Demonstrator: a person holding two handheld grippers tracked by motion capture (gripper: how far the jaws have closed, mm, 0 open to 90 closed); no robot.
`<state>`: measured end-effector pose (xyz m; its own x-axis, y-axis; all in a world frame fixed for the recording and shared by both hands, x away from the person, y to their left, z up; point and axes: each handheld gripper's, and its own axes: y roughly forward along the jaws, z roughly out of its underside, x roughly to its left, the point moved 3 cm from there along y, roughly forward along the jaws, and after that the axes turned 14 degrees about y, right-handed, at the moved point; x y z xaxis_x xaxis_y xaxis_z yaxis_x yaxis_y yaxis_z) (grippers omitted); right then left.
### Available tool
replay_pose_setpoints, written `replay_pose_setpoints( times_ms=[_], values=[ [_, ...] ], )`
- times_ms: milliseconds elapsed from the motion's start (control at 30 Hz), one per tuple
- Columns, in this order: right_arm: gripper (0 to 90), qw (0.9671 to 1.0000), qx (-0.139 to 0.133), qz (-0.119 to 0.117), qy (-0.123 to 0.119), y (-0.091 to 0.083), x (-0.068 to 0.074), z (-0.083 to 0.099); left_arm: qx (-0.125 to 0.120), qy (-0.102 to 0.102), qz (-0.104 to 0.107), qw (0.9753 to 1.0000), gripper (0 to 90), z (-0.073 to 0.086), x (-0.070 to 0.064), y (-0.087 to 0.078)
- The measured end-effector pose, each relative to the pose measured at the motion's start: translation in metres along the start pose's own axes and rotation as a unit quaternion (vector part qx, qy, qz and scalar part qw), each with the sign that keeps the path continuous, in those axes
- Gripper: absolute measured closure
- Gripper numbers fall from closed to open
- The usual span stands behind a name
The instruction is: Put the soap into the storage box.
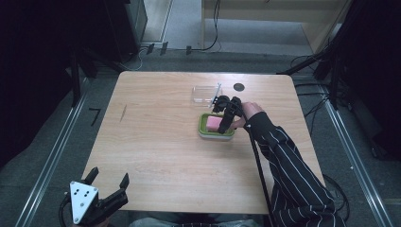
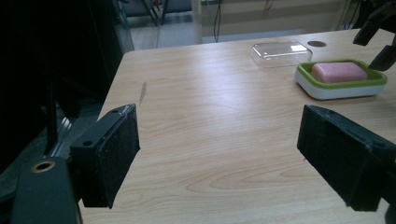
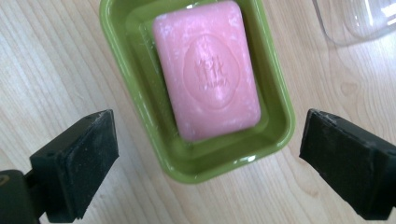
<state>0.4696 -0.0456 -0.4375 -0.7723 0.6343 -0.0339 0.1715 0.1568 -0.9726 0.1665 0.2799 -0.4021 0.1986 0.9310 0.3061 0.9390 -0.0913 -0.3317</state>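
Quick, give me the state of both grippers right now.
Left gripper: open, holding nothing, at the near left table edge.
Right gripper: open, holding nothing, jaws spread above the pink soap in the green dish.

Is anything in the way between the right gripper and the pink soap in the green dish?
Nothing visible. The right gripper hangs open just above the pink soap, which lies uncovered in the green dish. The clear lid sits apart on the table beyond the dish.

Even overhead light, dim surroundings.
I'm seeing glare sheening the table point(image 2: 219, 107); jaws blurring soft up close.
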Motion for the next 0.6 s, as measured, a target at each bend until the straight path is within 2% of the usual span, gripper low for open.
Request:
replay_pose_setpoints(
  times_ms=[267, 600],
  values=[
    [2.7, 0.9995, 0.006, 0.01, 0.03, -0.008, 0.003, 0.019, -0.001, 0.003, 0.006, 1.0, 13.3, -0.002, -0.002, 0.003],
    [2.6, 0.9969, 0.015, 0.022, 0.073, -0.012, 0.009, 0.045, -0.005, 0.009, 0.019, 0.9998, 13.4, -0.006, -0.006, 0.011]
  ],
)
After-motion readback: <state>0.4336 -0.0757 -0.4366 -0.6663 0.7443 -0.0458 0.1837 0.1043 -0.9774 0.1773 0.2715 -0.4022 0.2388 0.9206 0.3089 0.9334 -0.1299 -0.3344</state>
